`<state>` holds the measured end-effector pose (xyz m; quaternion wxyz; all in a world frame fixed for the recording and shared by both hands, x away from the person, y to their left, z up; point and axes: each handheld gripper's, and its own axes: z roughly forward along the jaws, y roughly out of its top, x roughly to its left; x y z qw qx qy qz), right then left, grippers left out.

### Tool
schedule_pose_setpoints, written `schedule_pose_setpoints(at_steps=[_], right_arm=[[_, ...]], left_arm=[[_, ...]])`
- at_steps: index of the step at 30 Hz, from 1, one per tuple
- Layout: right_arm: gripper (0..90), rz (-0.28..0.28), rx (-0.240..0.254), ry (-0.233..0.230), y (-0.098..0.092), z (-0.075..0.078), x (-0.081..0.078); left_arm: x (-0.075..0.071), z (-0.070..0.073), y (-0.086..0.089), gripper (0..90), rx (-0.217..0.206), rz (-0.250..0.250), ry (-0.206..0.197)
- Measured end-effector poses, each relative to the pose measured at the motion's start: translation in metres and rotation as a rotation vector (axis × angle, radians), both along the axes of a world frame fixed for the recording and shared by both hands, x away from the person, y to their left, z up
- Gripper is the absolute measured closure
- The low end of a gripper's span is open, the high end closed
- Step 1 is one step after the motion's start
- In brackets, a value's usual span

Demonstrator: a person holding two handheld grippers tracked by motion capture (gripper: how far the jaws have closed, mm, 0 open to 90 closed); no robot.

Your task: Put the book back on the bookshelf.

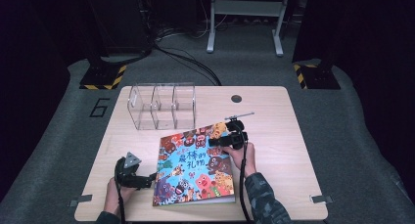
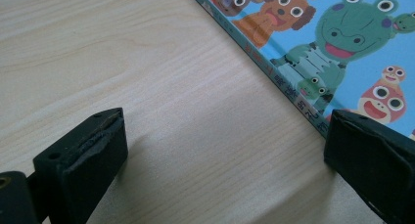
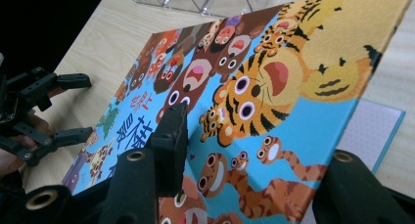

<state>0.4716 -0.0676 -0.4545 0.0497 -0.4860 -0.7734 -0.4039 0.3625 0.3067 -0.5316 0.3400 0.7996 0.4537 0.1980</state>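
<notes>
A picture book (image 1: 195,170) with cartoon animals on its blue cover lies on the wooden table (image 1: 274,116). My right gripper (image 1: 215,142) is shut on the book's front cover (image 3: 254,87) near its right edge, one jaw on top and one beneath. The cover is tilted up, and a pale inner page (image 3: 377,126) shows under it. My left gripper (image 1: 149,181) rests low on the table at the book's left edge, open. In the left gripper view its jaws (image 2: 220,155) stand wide apart over bare wood, the right one against the book's spine (image 2: 288,87).
A clear plastic organizer (image 1: 161,106) with three compartments stands at the back of the table, just behind the book. A small round hole (image 1: 237,98) sits in the tabletop at the back. Bare wood lies to the right of the book.
</notes>
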Motion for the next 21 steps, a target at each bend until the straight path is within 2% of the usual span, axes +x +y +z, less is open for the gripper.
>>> schedule_pose_setpoints(at_steps=[2, 5, 6, 7, 9, 10, 12, 14, 16, 19, 21], right_arm=[[54.0, 0.026, 0.011, -0.060, 0.000, 0.002, -0.003], [55.6, 0.045, 0.030, -0.115, 0.000, 0.004, -0.007], [55.6, 0.045, 0.030, -0.115, 0.000, 0.004, -0.007], [56.0, 0.051, 0.031, -0.136, -0.001, 0.004, -0.008], [56.1, 0.049, 0.040, -0.132, -0.001, 0.004, -0.009], [56.1, 0.054, 0.042, -0.144, -0.002, 0.003, -0.009], [56.1, 0.060, 0.049, -0.164, -0.004, 0.000, -0.011], [56.1, 0.060, 0.048, -0.166, -0.004, 0.000, -0.012], [56.0, 0.067, 0.048, -0.193, -0.005, 0.000, -0.014], [55.9, 0.069, 0.045, -0.211, -0.005, 0.000, -0.017], [55.8, 0.071, 0.048, -0.224, -0.005, 0.000, -0.018]], left_arm=[[0.000, 0.000, 0.000, 2.4, 0.000, 0.005, -0.005], [0.000, -0.001, -0.001, 2.3, -0.007, 0.015, -0.007], [0.000, -0.001, -0.001, 2.3, -0.007, 0.015, -0.007], [0.000, -0.001, -0.001, 2.3, -0.007, 0.016, -0.008], [0.001, 0.000, 0.001, 2.4, -0.004, 0.008, 0.001], [0.001, -0.001, 0.000, 2.5, -0.020, 0.018, -0.006], [0.002, 0.000, 0.002, 2.5, -0.043, 0.024, 0.007], [0.002, 0.001, 0.003, 2.9, -0.043, 0.018, 0.005], [0.003, 0.004, 0.005, 4.6, -0.090, 0.021, 0.019], [0.006, 0.015, 0.009, 4.2, -0.171, 0.023, 0.015], [0.007, 0.018, 0.008, 3.9, -0.174, 0.019, 0.015]])
